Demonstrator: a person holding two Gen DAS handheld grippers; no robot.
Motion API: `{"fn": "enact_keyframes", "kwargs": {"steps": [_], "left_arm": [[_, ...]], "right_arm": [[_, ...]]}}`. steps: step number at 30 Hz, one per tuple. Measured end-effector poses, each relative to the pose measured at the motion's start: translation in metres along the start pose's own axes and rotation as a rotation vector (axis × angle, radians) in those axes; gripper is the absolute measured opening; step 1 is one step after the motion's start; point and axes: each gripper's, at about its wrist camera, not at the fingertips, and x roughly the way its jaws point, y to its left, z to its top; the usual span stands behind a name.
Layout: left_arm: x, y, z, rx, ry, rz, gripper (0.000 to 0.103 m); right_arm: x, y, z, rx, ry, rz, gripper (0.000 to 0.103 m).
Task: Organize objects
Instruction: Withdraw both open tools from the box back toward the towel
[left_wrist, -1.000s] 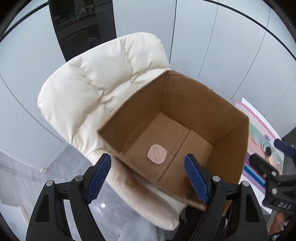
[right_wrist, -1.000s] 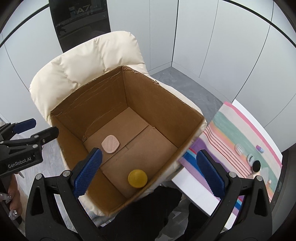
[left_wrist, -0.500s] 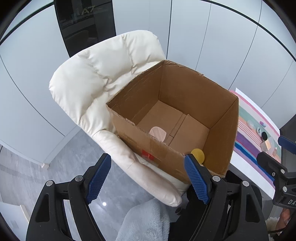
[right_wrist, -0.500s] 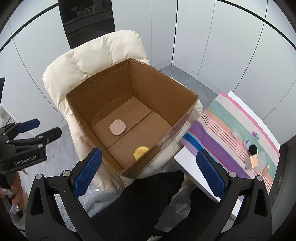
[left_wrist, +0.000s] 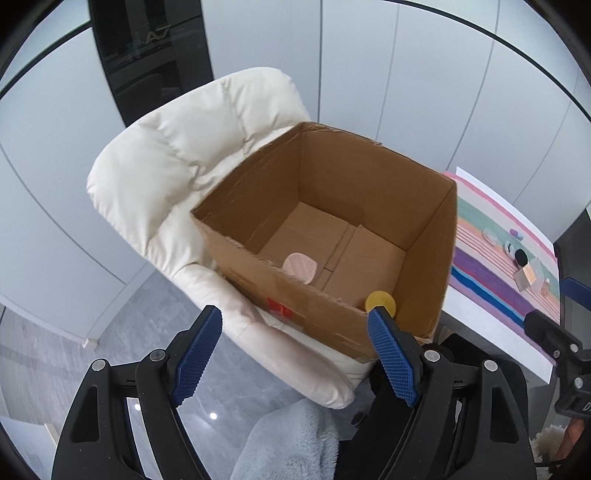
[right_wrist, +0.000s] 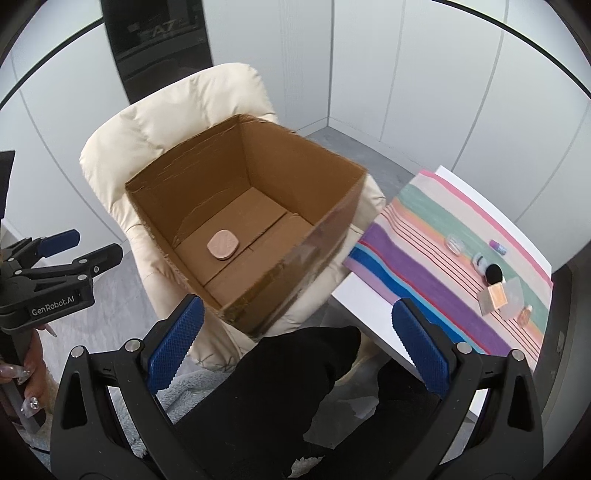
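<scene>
Both tools are spread wide and hold nothing: the left tool (left_wrist: 295, 354) hangs above the near edge of the cardboard box (left_wrist: 428, 258), and the right tool (right_wrist: 295, 343) is poised over the person's dark-clothed lap, between the box and the tabletop (right_wrist: 373, 317). Inside the box, which sits on a cream padded chair (left_wrist: 177, 162), lie a pink flat pad (right_wrist: 223, 244) and a yellow round disc (left_wrist: 380, 301). The things left to sort, a black round cap (right_wrist: 493, 273), a clear cube (right_wrist: 496, 300) and small bottles, cluster on the striped mat (right_wrist: 417, 266) at the tabletop's far right. They lie ahead and to the right of the right tool, so that hand is likely the nearer one for the next pick.
</scene>
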Motion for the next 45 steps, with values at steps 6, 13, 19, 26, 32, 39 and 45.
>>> {"fn": "enact_keyframes", "kwargs": {"steps": [6, 13, 19, 26, 32, 39, 45], "left_arm": [[0.005, -0.031, 0.006, 0.058, 0.004, -0.040, 0.083], [0.007, -0.089, 0.012, 0.160, 0.004, -0.105, 0.083], [0.009, -0.150, 0.011, 0.243, 0.018, -0.229, 0.083], [0.005, -0.238, 0.002, 0.410, 0.013, -0.318, 0.083], [0.011, -0.290, -0.016, 0.514, 0.067, -0.359, 0.083], [0.018, -0.321, -0.019, 0.530, 0.092, -0.372, 0.083], [0.028, -0.360, -0.016, 0.558, 0.087, -0.379, 0.083]], "right_arm": [[-0.012, -0.032, -0.011, 0.068, -0.013, -0.050, 0.103], [-0.028, -0.083, -0.030, 0.162, -0.014, -0.124, 0.103], [-0.044, -0.137, -0.054, 0.269, -0.013, -0.189, 0.103], [-0.064, -0.198, -0.088, 0.393, -0.009, -0.248, 0.103], [-0.077, -0.247, -0.120, 0.506, -0.004, -0.299, 0.103], [-0.082, -0.289, -0.147, 0.585, -0.002, -0.328, 0.103], [-0.075, -0.322, -0.163, 0.625, -0.002, -0.353, 0.103]]}}
